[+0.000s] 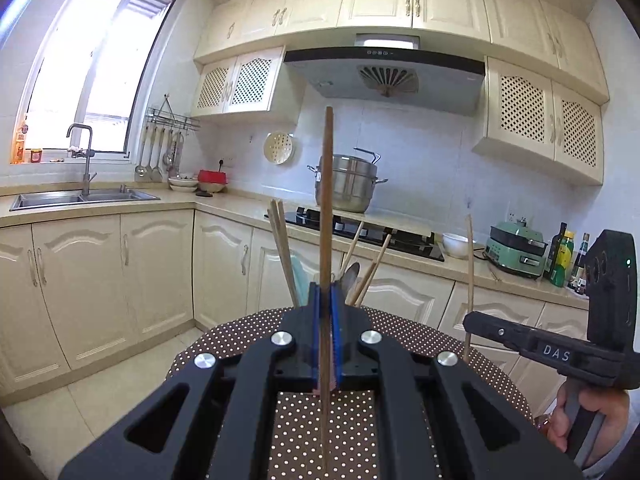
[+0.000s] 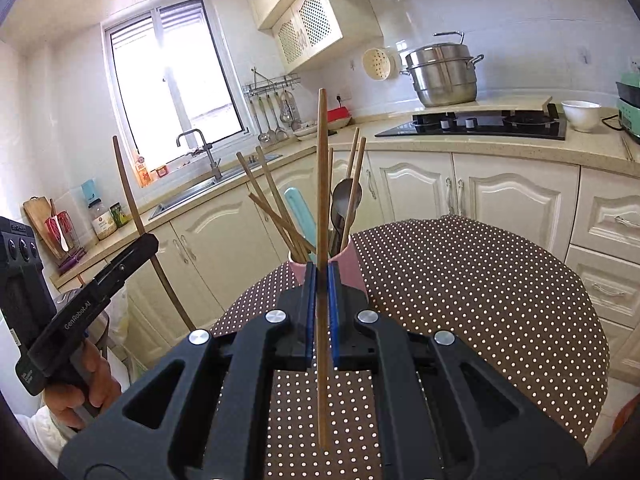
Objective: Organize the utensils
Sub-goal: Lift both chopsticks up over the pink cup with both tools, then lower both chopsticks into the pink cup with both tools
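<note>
Left wrist: both grippers' blue-padded fingers [image 1: 335,344] pinch slim, round wooden chopsticks [image 1: 327,216] upright.

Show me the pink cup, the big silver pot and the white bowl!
pink cup [image 2: 354,268], right wrist view, on its side wall.
big silver pot [image 2: 442,76], right wrist view, on its shiny body.
white bowl [image 2: 582,114], right wrist view, on its outer side.

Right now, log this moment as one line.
left gripper: jaws shut on dark chopstick | right gripper: jaws shut on light chopstick | pink cup: holds utensils, on dotted table
</note>
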`<state>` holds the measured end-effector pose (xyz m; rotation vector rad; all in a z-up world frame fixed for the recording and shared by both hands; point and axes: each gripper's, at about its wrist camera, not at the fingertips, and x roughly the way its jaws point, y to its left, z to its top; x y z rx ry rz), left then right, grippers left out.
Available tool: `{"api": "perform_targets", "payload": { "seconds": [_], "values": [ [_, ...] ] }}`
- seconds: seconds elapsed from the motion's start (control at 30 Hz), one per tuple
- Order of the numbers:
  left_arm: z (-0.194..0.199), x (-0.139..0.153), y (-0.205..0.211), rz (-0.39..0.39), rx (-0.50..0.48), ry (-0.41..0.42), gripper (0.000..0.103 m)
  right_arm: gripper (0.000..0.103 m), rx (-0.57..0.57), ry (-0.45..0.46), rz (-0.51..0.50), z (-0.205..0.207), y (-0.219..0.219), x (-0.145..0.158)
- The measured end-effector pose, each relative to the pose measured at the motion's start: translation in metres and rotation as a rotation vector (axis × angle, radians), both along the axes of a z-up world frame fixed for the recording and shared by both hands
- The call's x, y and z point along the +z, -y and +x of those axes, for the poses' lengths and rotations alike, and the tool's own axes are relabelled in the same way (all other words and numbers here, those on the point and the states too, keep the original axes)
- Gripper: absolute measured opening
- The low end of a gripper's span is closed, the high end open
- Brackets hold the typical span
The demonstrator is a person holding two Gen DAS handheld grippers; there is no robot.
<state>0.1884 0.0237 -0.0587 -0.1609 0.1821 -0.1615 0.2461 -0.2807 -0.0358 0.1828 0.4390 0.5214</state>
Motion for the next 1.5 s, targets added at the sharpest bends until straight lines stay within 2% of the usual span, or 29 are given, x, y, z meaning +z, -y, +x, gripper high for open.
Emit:
{"api": "perform_targets", "payload": {
  "seconds": [0.33,0.43,0.7,0.87,1.13,1.23,1.33,1.5],
  "values": [
    [0.025,0.018,-0.008,-0.068,-0.037,0.048,0.005,0.006,-0.035,0.109,0.042,0.011,0.006,0.013],
    [0.039,0.019,-0.015,-0.123,-0.09,0.06,0.005,0.006,-0.051,0.132,0.064,0.02,0.008,0.017],
    [0.075,0.021,-0.022,-0.199,-0.104,0.114,0.005,0.006,-0.078,0.194,0.102,0.044,0.012,0.026],
    [0.097,0.023,-0.016,-0.196,-0.077,0.13,0.005,0.006,-0.073,0.214,0.119,0.063,0.007,0.028],
    [0.124,0.022,-0.004,-0.131,-0.013,0.185,0.005,0.006,-0.04,0.269,0.136,0.087,-0.015,0.031],
    [0.136,0.015,-0.003,-0.117,-0.017,0.147,0.005,0.006,-0.027,0.29,0.13,0.093,-0.028,0.031],
    [0.147,0.001,-0.002,-0.108,-0.036,0.073,0.005,0.006,-0.019,0.294,0.13,0.101,-0.038,0.029],
    [0.148,-0.018,-0.001,-0.077,-0.054,0.042,0.005,0.006,-0.027,0.32,0.101,0.108,-0.05,0.022]
  ]
}}
